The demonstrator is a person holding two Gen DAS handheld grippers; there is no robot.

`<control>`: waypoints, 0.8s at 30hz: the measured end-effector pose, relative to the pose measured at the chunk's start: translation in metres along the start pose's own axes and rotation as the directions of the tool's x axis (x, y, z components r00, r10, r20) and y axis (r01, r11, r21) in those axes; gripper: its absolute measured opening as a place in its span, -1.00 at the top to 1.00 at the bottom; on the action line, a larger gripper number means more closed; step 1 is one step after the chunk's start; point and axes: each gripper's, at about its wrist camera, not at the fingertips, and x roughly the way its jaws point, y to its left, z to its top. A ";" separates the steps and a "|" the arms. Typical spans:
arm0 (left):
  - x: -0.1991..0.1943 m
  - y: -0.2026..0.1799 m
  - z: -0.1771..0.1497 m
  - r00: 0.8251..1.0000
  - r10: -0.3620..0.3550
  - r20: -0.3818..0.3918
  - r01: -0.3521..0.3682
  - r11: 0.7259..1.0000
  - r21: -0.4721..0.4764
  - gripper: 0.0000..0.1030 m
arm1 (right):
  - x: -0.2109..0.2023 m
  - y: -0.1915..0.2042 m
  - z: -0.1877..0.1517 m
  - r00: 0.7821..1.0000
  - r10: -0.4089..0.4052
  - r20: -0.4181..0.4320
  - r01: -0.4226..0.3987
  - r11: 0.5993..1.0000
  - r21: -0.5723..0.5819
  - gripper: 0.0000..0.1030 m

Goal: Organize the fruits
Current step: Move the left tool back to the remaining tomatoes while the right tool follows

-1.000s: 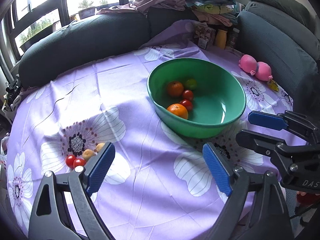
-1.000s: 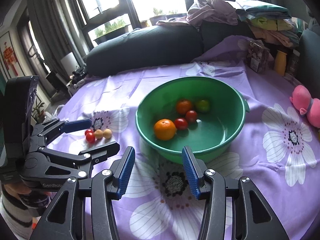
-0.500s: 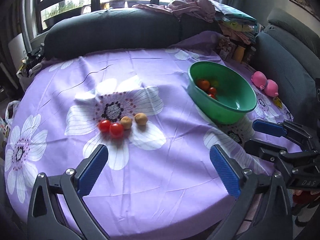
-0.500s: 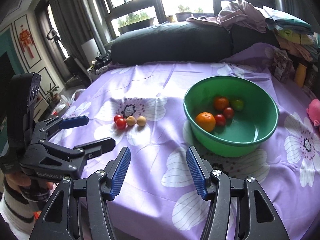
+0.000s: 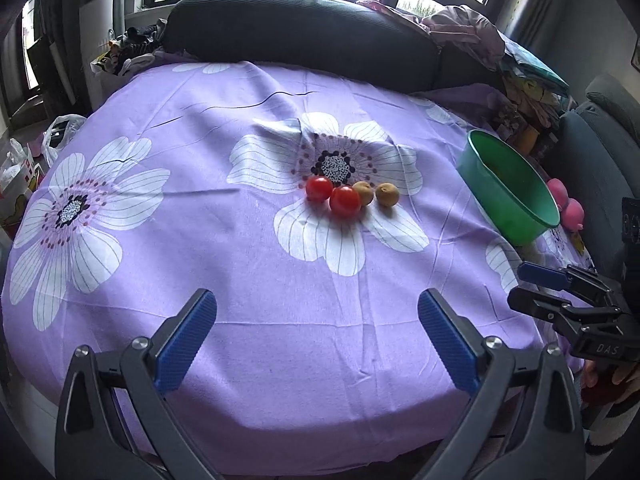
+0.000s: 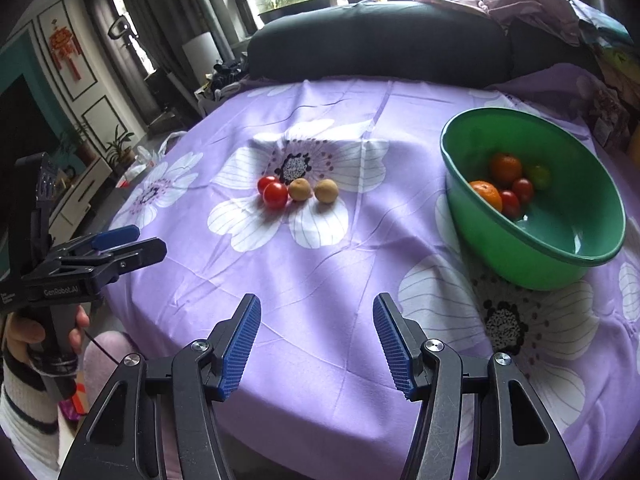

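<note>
Two red tomatoes (image 5: 344,201) (image 6: 275,195) and two small tan fruits (image 5: 387,194) (image 6: 326,191) lie in a row on the purple flowered tablecloth (image 5: 240,240). A green bowl (image 6: 560,252) (image 5: 516,204) at the right holds two oranges (image 6: 486,194), small red tomatoes and a green fruit. My left gripper (image 5: 316,340) is open and empty, near the table's front edge, well short of the row. My right gripper (image 6: 316,340) is open and empty, near the front edge too. Each gripper shows at the side of the other's view.
A dark sofa cushion (image 5: 300,36) runs behind the table, with piled clothes (image 6: 532,4) at the back right. Pink plush toys (image 5: 568,204) lie beyond the bowl. Bags (image 5: 24,168) sit on the floor at the left.
Both grippers have pulled back and swung left. The loose fruit row now sits in the middle of both views and the bowl has shifted to the right.
</note>
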 end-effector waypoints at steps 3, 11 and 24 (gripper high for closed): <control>0.006 0.001 0.003 1.000 -0.012 -0.005 0.012 1.000 0.006 -0.96 | 0.011 0.007 0.003 1.000 0.011 -0.021 -0.011 1.000 -0.013 -0.15; 0.022 0.012 0.020 1.000 -0.015 -0.011 0.015 0.999 0.029 -0.92 | 0.041 0.025 0.019 0.997 0.030 -0.065 -0.034 0.997 -0.069 -0.14; 0.053 0.026 0.063 1.000 0.012 -0.028 -0.009 0.993 0.120 -0.62 | 0.106 0.044 0.065 0.988 0.047 -0.149 -0.067 0.989 -0.131 -0.14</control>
